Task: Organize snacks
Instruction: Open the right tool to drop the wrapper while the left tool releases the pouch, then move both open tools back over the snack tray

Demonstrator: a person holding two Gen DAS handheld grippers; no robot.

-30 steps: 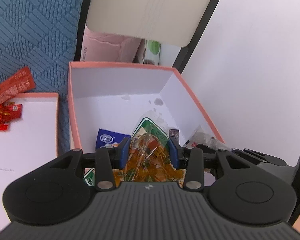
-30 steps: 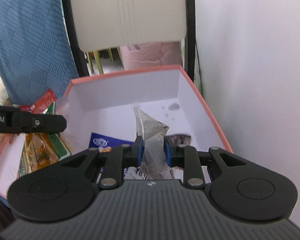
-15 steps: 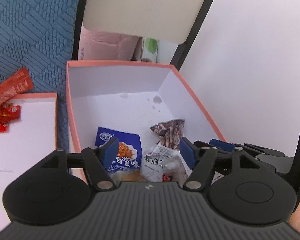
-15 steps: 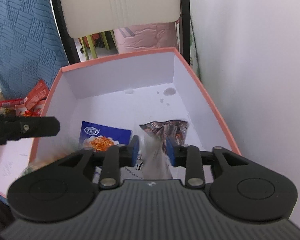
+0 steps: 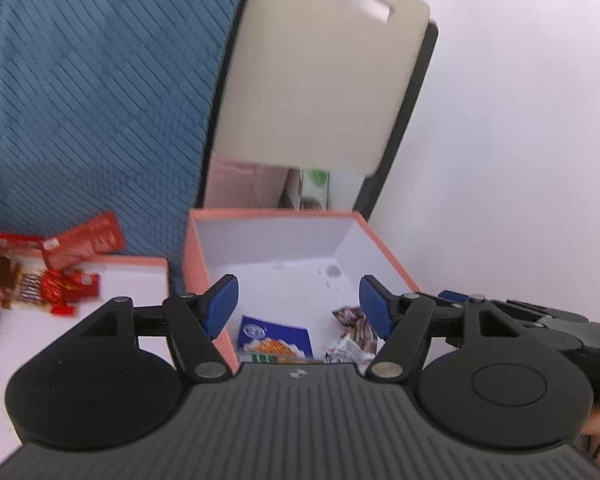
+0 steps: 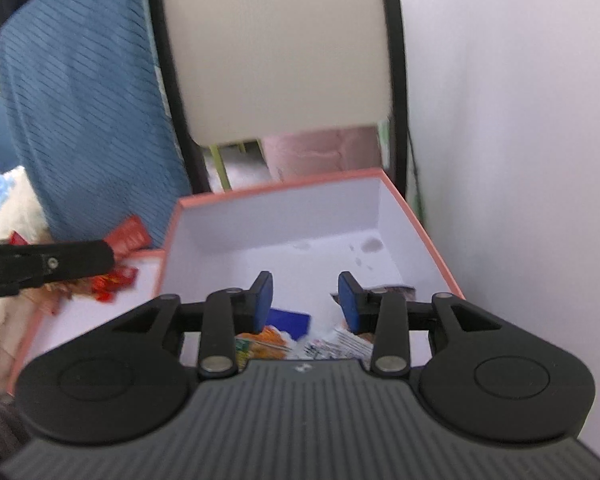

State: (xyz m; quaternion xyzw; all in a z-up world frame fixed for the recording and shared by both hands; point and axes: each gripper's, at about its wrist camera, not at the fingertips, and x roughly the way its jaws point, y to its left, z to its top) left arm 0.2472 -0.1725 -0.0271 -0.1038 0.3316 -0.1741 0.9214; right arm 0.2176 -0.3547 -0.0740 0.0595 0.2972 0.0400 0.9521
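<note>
A second ago each gripper pinched a snack packet over the orange-rimmed box [image 5: 198,256]; now the left gripper [image 5: 298,300] and the right gripper [image 6: 305,298] both hang above it with jaws spread wide and nothing between the blue pads, the left spread wider than the right. The blue packet [image 5: 276,338] and the brown-and-white packet [image 5: 352,336] lie on the floor of the box near its front wall, with an orange-and-green packet [image 6: 260,342] just in front of the blue one, so both drops look complete and both tools have pulled up and back. What seems left of the sorting is the heap of red wrappers [image 5: 66,264], lying on the shallow white tray [image 5: 132,280] that touches the left wall of the box. The far half of the box floor is bare, leaving room for more packets. To the right of the box the white wall [image 6: 520,160] stands close, so travel that way is tight; behind the box stands a chair back [image 5: 320,80] with a blue cloth [image 5: 100,100] beside it.
</note>
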